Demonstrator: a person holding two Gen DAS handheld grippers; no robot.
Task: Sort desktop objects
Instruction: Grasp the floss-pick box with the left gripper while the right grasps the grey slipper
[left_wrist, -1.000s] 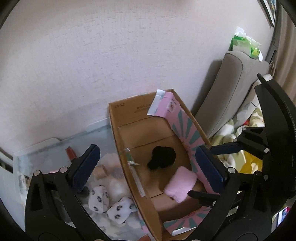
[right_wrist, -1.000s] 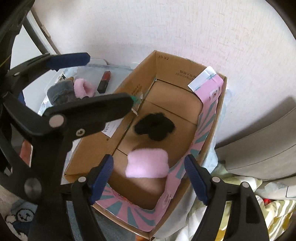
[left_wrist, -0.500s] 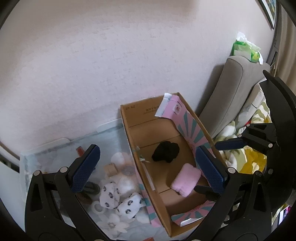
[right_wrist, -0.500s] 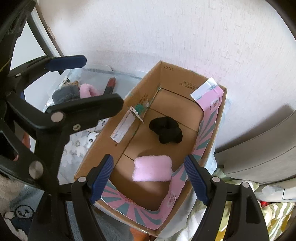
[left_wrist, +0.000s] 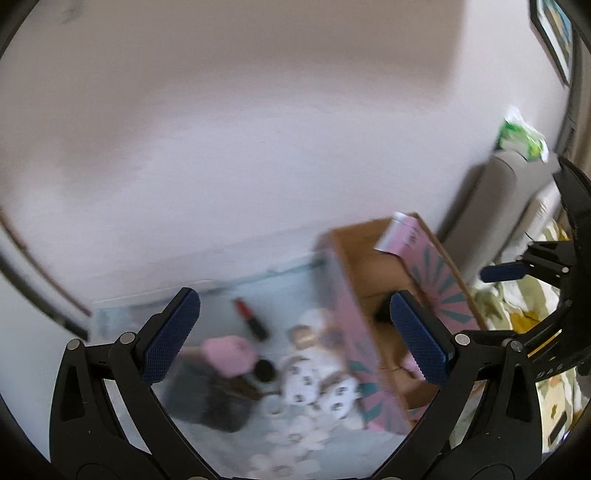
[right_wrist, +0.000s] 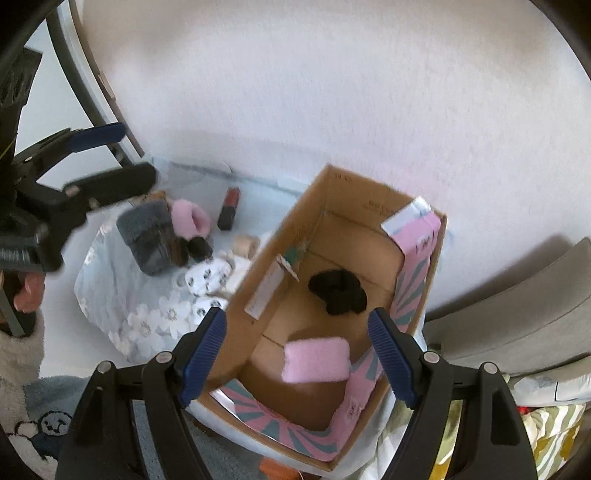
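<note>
An open cardboard box (right_wrist: 332, 184) with pink patterned flaps holds a pink fluffy pad (right_wrist: 317, 359) and a black scrunchie (right_wrist: 338, 291). My right gripper (right_wrist: 297, 356) is open and empty above the box's near end. My left gripper (left_wrist: 295, 334) is open and empty, high above the desk left of the box (left_wrist: 343, 273). Below it lie a red lipstick (left_wrist: 251, 319), a pink fluffy scrunchie (left_wrist: 229, 356), a dark grey object (left_wrist: 207, 398) and white patterned items (left_wrist: 299, 380). The left view is blurred.
The loose items lie on a pale blue floral cloth (right_wrist: 140, 321) against the white wall. A grey sofa arm (right_wrist: 524, 317) stands right of the box. A green packet (left_wrist: 521, 138) sits on the sofa top. A fluffy mat (right_wrist: 48, 417) lies at the lower left.
Both grippers have risen and pulled back from the box. The left one has swung left, over the loose items on the cloth. The pink pad lies in the box.
</note>
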